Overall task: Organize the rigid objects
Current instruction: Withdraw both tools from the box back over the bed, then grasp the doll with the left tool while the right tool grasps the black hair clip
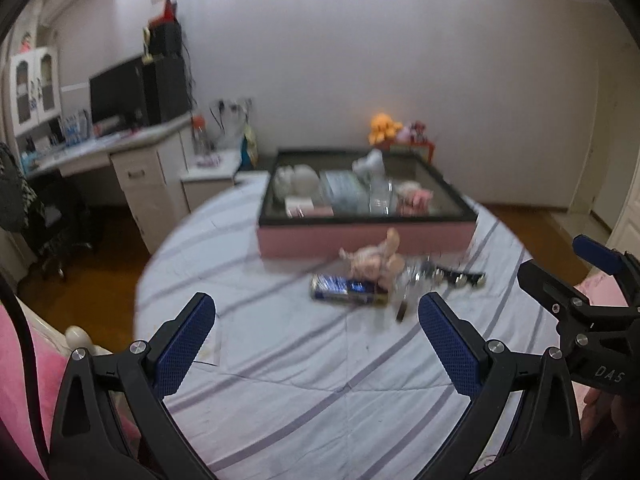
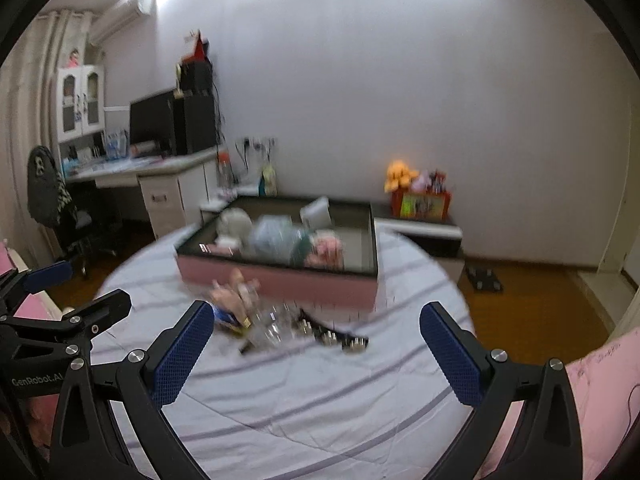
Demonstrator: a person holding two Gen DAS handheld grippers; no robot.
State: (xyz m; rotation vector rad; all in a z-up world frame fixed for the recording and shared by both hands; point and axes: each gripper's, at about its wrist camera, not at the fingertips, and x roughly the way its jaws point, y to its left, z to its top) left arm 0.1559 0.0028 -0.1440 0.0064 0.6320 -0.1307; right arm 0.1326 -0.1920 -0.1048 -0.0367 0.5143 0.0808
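Note:
A pink box with a black rim (image 1: 364,238) (image 2: 280,278) stands on the round table and holds several white, clear and pink items. In front of it lie a small doll (image 1: 374,258) (image 2: 234,290), a blue packet (image 1: 346,288) (image 2: 226,316), clear glass items (image 1: 416,276) (image 2: 274,326) and a black strip with metal studs (image 1: 460,276) (image 2: 334,334). My left gripper (image 1: 316,334) is open and empty, short of the pile. My right gripper (image 2: 316,340) is open and empty, above the table near the pile; it also shows in the left wrist view (image 1: 560,280).
The table wears a white cloth with purple stripes (image 1: 300,380) (image 2: 320,392). A desk with a monitor (image 1: 120,92) (image 2: 154,122) stands at the left. A low cabinet with toys (image 2: 420,200) stands behind the table. Pink fabric (image 2: 608,380) lies at the right edge.

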